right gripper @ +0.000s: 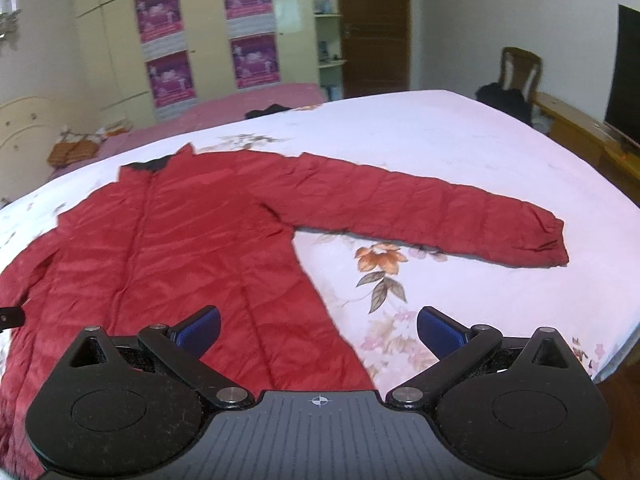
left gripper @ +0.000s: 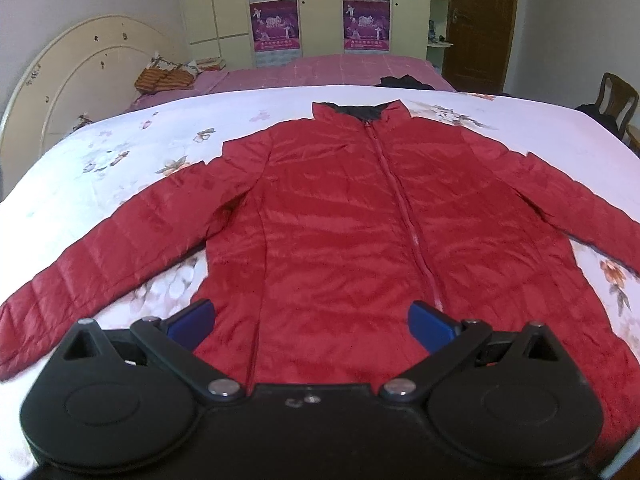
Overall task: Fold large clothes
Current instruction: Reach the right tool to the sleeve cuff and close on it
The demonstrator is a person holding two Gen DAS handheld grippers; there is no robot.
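On the floral bedspread [left gripper: 120, 208], a red quilted jacket [left gripper: 340, 220] is lying flat and face up, zipper [left gripper: 404, 208] running closed up the middle to a dark-lined collar [left gripper: 360, 112] at the far end, and both sleeves are stretching out to the sides. The left gripper [left gripper: 310, 326] is hovering low over the hem, its blue-padded fingers [left gripper: 192, 322] standing wide apart and pinching nothing, red fabric showing right between them. Over on the other side, the right gripper [right gripper: 318, 330] is likewise hanging spread wide and empty, sitting above the jacket's right hem edge, one finger over the fabric and the other over the bare bedspread [right gripper: 440, 152]. The right sleeve [right gripper: 440, 212] is reaching straight out across the bed toward its cuff [right gripper: 552, 240], lying just beyond an orange printed flower [right gripper: 380, 258]. In the background, a pink-covered bed [left gripper: 340, 70] is sitting beyond this one, a pale wardrobe [left gripper: 316, 0] is wearing purple posters [left gripper: 276, 26], a brown door [left gripper: 480, 20] is standing at the far right and a wooden chair [right gripper: 520, 68] is waiting near the wall.
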